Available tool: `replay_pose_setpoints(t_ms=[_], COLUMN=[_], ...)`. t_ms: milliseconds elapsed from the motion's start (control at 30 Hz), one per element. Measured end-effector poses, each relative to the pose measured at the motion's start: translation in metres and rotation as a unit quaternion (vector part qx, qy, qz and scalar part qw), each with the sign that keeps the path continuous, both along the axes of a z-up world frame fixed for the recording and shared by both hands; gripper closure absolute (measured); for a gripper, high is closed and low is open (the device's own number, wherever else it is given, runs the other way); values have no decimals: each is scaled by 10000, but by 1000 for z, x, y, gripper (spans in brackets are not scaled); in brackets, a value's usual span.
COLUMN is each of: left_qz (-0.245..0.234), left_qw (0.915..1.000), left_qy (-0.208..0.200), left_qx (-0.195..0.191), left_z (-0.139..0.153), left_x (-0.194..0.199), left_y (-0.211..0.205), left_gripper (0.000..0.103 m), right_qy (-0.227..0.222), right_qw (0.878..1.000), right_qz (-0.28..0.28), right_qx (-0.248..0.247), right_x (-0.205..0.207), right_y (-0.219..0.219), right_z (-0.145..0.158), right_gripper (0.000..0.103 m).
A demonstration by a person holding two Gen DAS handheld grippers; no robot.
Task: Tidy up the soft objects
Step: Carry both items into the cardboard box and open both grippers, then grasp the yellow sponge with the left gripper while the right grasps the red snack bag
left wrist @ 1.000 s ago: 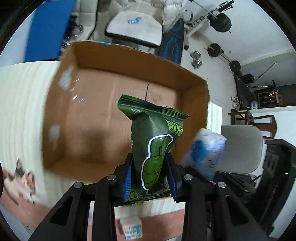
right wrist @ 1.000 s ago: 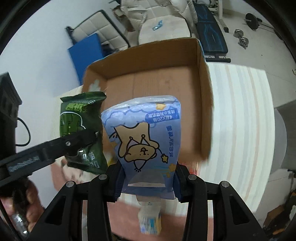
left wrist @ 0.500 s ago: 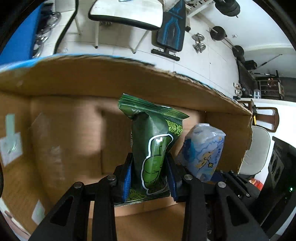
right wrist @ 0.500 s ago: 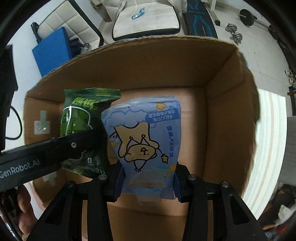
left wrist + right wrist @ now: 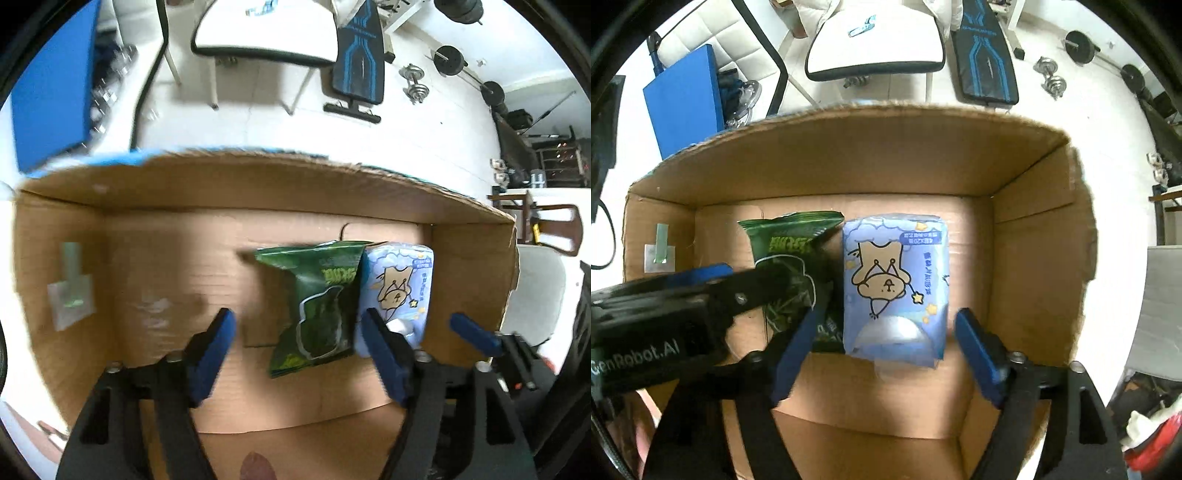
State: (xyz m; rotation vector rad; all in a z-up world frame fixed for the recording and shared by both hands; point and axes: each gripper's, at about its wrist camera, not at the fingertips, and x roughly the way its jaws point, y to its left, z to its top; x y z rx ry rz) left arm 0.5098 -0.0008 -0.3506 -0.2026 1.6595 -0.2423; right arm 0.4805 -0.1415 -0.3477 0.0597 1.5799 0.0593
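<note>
Both grippers are spread wide: the left gripper point(image 5: 299, 350) and right gripper point(image 5: 882, 350) grip nothing. The green snack bag point(image 5: 792, 258) and blue tissue pack point(image 5: 895, 280) are laid touching on the cardboard box point(image 5: 1034, 229) floor.

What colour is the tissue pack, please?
The tissue pack is pale blue with a cartoon bear; clearest in the right wrist view.

Both fisheye views are bright with even daylight; the white floor point(image 5: 1052, 122) beyond is washed out. Black vignette rings each frame, and straight lines bow near the edges. The left-wrist view is smeared by motion blur, softening the cardboard box point(image 5: 258, 184) rim and green snack bag point(image 5: 317, 306). The right-wrist view is sharper, with glare on the blue tissue pack point(image 5: 895, 288).
</note>
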Motion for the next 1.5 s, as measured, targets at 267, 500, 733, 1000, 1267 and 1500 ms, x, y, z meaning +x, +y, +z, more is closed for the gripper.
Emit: replay_pose_setpoints(t_ms=[267, 500, 733, 1000, 1267, 1500], left_qz=[-91, -138, -174, -777, -1209, -695], left_qw=[9964, 9877, 9723, 9720, 9754, 9847], left_qy=[-663, -1310, -2018, -1349, -91, 434], left_qx=[523, 839, 1170, 1762, 1840, 1537], left_z=[54, 99, 147, 71, -50, -88], left_x=[-41, -74, -147, -235, -259, -257], left_y=[22, 21, 27, 55, 57, 70], left_gripper=[3, 2, 2, 3, 21, 65], right_qy=[-256, -578, -1159, -582, 74, 266], right_qw=[9996, 9982, 9928, 9973, 9990, 9977], right_qz=[40, -2, 157, -45, -361, -602], right_qx=[-79, 131, 260, 452, 261, 166], right_x=[-29, -73, -141, -234, -247, -230], right_y=[3, 6, 4, -25, -47, -42], right_z=[35, 68, 118, 79, -5, -47], right_gripper=[0, 0, 0, 0, 3, 14])
